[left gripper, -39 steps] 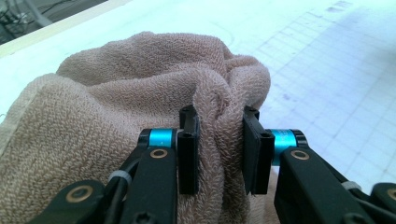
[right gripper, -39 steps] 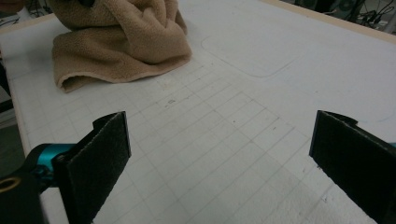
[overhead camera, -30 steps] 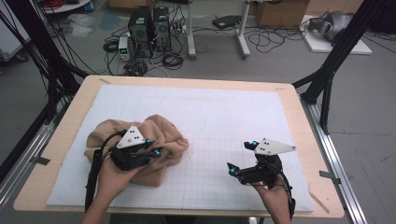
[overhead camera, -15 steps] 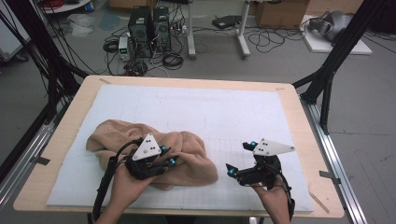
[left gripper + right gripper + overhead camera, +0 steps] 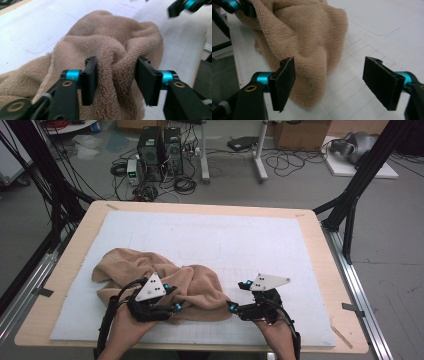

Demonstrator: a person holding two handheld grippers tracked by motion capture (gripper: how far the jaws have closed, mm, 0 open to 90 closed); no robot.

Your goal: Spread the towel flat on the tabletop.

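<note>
From above, the tan towel point(image 5: 165, 282) lay crumpled on the near left part of the white mat point(image 5: 250, 240), with your left gripper point(image 5: 176, 307) pushed into its near edge and your right gripper point(image 5: 231, 306) just off its right end, low over the mat.

In the left gripper view, a thick fold of the towel point(image 5: 112, 50) stood between your jaws. They had just been opening, and the right pad stood slightly off the cloth, so the fold was no longer clamped.

In the right gripper view, your jaws stood wide apart though they had just been closing. The towel point(image 5: 302, 42) bulged in front of the left pad, and the gridded mat point(image 5: 367, 32) showed between them; nothing was gripped.
</note>
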